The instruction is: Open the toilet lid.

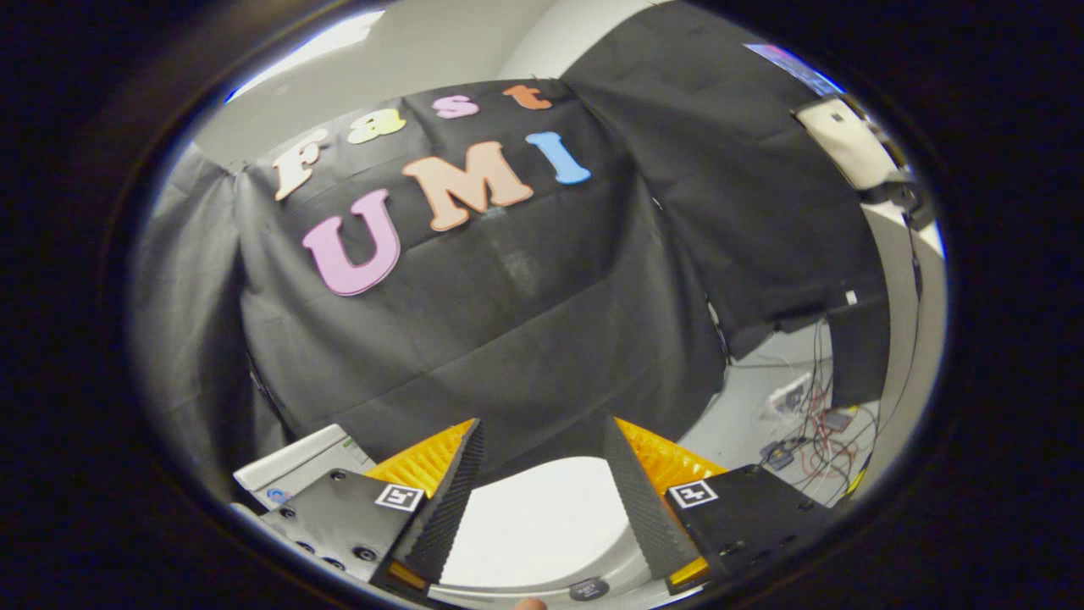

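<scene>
Two ribbed black-and-orange fingers of the hand-held gripper [542, 500] stand spread apart, gripping nothing, above the smooth white plastic toilet lid [542, 521], which lies closed between and below them (a white box [292, 466] sits beside the left finger). Lifting well probably means hooking the lid's front edge, then raising slowly.

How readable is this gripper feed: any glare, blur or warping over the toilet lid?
Gripper view: strong fisheye bending toward the rim; the white toilet lid is bright and nearly featureless between the open fingers; the black cloth is dim but sharp; no motion blur.
</scene>
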Motion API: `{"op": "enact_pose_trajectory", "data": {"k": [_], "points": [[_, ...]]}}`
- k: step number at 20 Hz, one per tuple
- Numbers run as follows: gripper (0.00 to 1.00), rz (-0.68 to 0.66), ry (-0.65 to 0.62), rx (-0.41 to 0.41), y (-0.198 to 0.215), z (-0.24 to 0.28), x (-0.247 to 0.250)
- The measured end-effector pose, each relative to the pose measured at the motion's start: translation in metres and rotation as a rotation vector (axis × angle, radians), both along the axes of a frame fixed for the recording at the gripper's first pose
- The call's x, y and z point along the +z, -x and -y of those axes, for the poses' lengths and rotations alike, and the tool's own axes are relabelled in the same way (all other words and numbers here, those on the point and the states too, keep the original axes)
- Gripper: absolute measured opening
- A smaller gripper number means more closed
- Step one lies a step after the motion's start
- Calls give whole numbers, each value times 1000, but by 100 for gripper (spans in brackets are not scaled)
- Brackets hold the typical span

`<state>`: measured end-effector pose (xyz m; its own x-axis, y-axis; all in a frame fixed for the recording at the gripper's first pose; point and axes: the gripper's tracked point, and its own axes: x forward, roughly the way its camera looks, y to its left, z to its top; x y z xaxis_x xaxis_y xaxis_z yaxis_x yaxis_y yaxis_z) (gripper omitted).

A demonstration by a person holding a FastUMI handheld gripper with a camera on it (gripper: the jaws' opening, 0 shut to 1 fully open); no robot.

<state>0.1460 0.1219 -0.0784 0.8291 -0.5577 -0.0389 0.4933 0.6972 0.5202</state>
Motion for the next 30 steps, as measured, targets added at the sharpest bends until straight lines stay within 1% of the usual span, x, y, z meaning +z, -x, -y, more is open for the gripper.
{"op": "enact_pose_trajectory", "data": {"k": [3,6,9,10,11,12,15,16,20,22,28,30], "points": [[89,25,-80,-2,-4,-4,-22],[88,18,-180,-18,-2,-8,-53],[87,34,-300,-65,3,-13,-83],[85,38,-333,-82,6,-17,-93],[83,33,-369,-101,9,-22,-106],[83,22,-397,-118,12,-26,-117],[69,-18,-489,-160,19,-42,-153],[65,-29,-507,-167,22,-50,-161],[65,-83,-565,-170,25,-67,-188],[65,-115,-599,-158,26,-76,-203],[65,-104,-688,-157,25,-81,-225],[56,-83,-697,-155,22,-79,-226]]}}
